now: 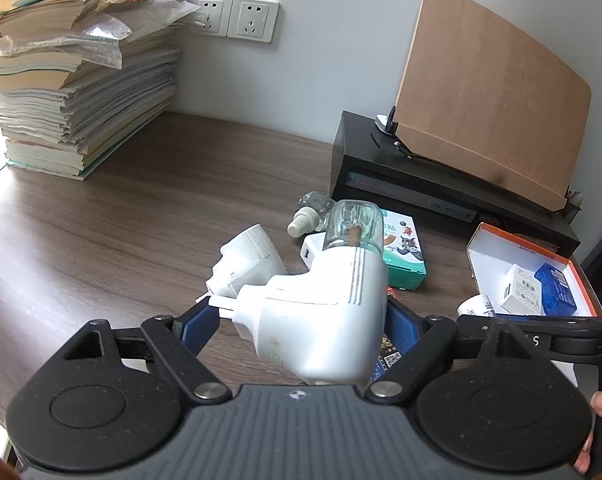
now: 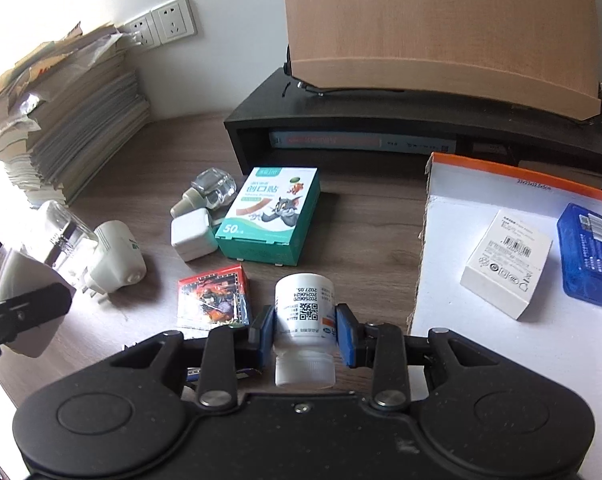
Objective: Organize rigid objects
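Observation:
My left gripper (image 1: 301,320) is shut on a white plug-in vaporizer (image 1: 321,308) with a clear bottle on top, held above the desk; it also shows at the left edge of the right wrist view (image 2: 25,280). My right gripper (image 2: 305,332) is shut on a white pill bottle (image 2: 304,320), cap toward the camera, just left of the open orange-rimmed box (image 2: 461,320). The box holds a white carton (image 2: 505,264) and a blue case (image 2: 589,252). On the desk lie a second white vaporizer (image 2: 117,264), a clear bottle (image 2: 209,192), a white charger (image 2: 193,236), a green plaster box (image 2: 273,216) and a red card pack (image 2: 213,296).
A black monitor riser (image 2: 381,120) with a wooden board (image 2: 441,24) on it stands at the back. A tall stack of books and papers (image 1: 73,80) fills the back left corner by two wall sockets (image 1: 233,18). The desk is dark wood (image 1: 121,220).

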Available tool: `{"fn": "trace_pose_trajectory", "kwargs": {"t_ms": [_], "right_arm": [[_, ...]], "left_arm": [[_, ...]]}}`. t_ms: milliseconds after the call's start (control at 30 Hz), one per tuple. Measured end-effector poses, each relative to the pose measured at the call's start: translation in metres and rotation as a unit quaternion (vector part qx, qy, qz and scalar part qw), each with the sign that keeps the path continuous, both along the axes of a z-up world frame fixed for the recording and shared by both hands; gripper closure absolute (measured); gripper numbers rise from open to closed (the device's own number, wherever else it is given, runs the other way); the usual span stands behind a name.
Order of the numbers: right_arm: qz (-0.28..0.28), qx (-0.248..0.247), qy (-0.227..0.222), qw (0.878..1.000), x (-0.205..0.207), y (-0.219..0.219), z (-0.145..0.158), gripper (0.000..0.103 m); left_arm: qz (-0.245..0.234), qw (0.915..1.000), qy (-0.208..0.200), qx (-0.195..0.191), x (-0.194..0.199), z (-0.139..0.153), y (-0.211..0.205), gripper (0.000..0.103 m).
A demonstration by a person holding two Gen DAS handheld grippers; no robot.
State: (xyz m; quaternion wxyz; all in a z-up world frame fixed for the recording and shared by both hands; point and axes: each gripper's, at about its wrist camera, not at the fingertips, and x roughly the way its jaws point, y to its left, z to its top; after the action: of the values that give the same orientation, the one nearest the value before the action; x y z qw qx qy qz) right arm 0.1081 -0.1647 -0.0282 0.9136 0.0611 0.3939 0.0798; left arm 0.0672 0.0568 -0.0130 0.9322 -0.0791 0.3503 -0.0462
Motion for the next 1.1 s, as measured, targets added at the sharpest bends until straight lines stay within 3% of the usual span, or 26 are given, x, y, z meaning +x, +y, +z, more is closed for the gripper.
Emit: {"fn": "trace_pose_trajectory", "kwargs": {"t_ms": [267,733,1100], "right_arm": [[-0.036,0.011,-0.032,0.999,-0.035,-0.040,0.028,0.063],[-0.136,0.008,-0.054,0.989,-0.097,-0.137,0.049,0.063],[-0.159,0.006,-0.069,0.985,-0.117,-0.176,0.058,0.063]], "left_arm": [[-0.027,0.9995,-0.014,-0.006,-0.011,0.015,-0.037,0.015],[-0.112,0.9930,-0.020,-0.032,-0.019,0.025,-0.135,0.015],[-0.146,0.9887,-0.015,-0.031,-0.024,0.018,-0.187,0.015]]}}
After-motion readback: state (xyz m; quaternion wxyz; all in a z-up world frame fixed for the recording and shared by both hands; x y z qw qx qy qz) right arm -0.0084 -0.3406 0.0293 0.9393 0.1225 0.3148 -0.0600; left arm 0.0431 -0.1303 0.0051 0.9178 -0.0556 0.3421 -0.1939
